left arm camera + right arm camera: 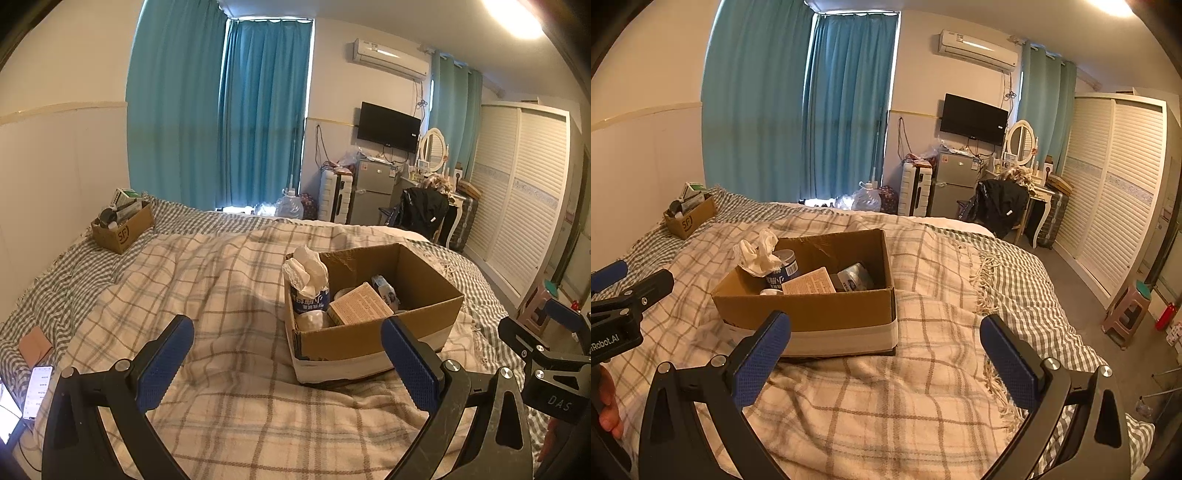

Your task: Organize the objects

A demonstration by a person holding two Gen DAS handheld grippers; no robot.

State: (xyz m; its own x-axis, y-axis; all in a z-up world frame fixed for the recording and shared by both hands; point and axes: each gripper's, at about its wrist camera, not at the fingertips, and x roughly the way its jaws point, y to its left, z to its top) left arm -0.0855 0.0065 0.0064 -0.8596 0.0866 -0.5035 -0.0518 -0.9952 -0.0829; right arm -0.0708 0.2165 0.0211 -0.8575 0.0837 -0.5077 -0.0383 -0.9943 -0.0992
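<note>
An open cardboard box [424,284] sits on the plaid blanket of the bed; it also shows in the right wrist view [820,314]. In it are a blue tissue canister with white tissue sticking out [308,280], a tan flat carton [360,304] and a small blue-white pack [386,290]. My left gripper [291,354] is open and empty, held above the blanket just before the box's near left corner. My right gripper [886,354] is open and empty, before the box's near right corner. Each gripper shows at the edge of the other's view.
A smaller cardboard box [123,229] full of items stands at the bed's far left by the wall. A phone [38,391] and a pink wallet [35,345] lie at the left edge. A fridge, desk, chair and wardrobe [1115,192] stand beyond the bed.
</note>
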